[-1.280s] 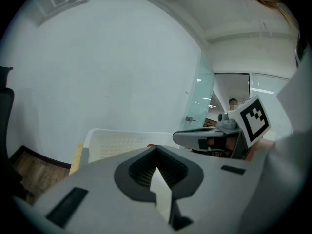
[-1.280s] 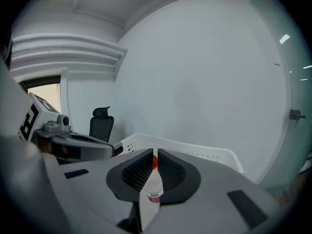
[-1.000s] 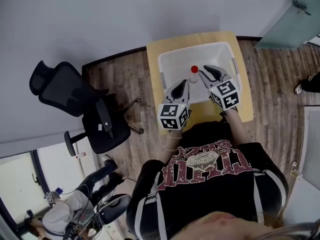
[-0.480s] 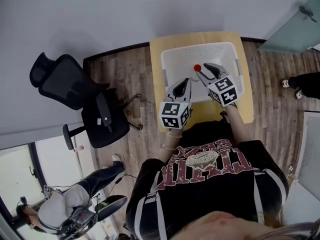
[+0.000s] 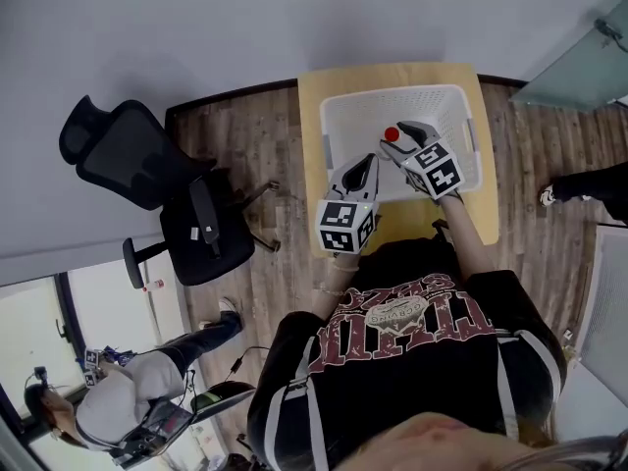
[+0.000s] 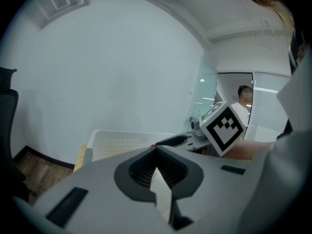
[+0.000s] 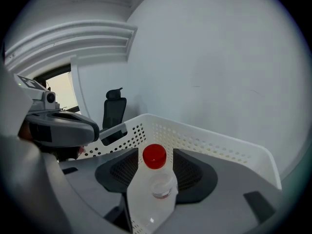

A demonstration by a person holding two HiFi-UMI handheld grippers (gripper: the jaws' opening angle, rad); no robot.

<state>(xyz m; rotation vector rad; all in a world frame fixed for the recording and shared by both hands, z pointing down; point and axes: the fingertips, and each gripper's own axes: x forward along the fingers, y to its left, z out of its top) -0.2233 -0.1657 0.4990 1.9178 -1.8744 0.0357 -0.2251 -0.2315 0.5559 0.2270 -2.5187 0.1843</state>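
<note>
From above, in the head view, the person's two forearms reach forward over the near edge of a pale wooden table [image 5: 312,116], on which a white perforated plastic basket [image 5: 363,101] stands. The left gripper [image 5: 365,162] points away from the body, level with the basket's near left corner. The right gripper [image 5: 397,145] angles inward over the basket's middle and holds a clear plastic bottle with a red cap [image 5: 392,134], cap upward. A black office chair [image 5: 147,180] stands well apart to the left, on the wood floor.

Left gripper view: its jaws meet at the tips. A pale wedge shows between them lower down; what it is cannot be told. The basket and the right gripper's marker cube lie ahead.

Right gripper view: the jaws are clamped on the bottle's clear body, one on each side, with the bottle upright and its red cap just above them. The basket's dotted wall curves close behind, and the left gripper shows at the left edge.
</note>
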